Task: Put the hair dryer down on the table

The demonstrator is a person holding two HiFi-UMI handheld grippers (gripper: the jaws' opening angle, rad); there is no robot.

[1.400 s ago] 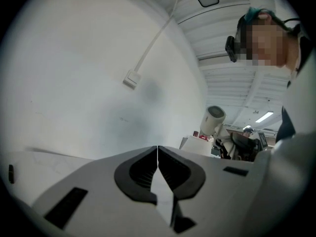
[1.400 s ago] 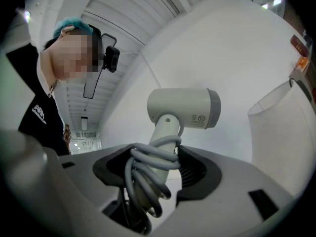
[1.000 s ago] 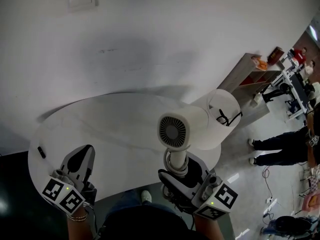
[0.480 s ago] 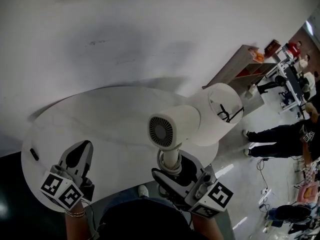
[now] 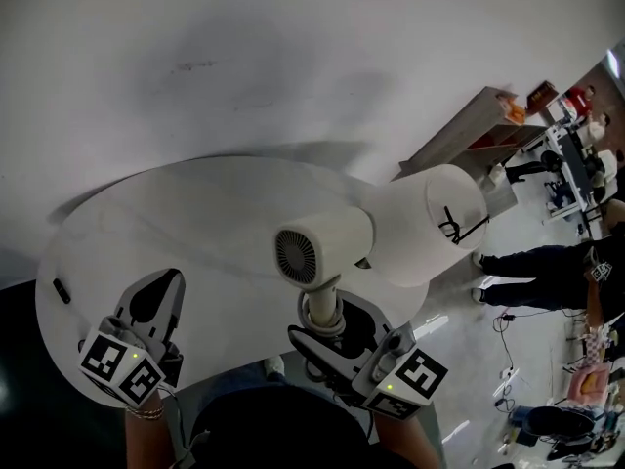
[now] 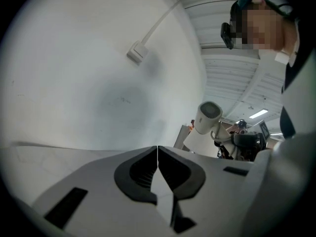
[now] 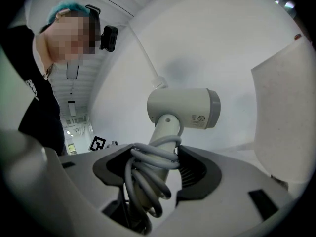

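Above the near edge of the round white bench (image 5: 195,223), the right claw (image 5: 332,338) grips the handle of the hair dryer (image 5: 317,252) — cord (image 7: 148,172) wound round it — holding it upright off the bench. Over the bench's left side, the left claw (image 5: 156,306) is closed, empty.

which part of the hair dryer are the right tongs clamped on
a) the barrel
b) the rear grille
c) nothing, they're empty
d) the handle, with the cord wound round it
d: in the right gripper view the right tongs close on the handle of the hair dryer, with the grey cord coiled round it and the barrel free above them.
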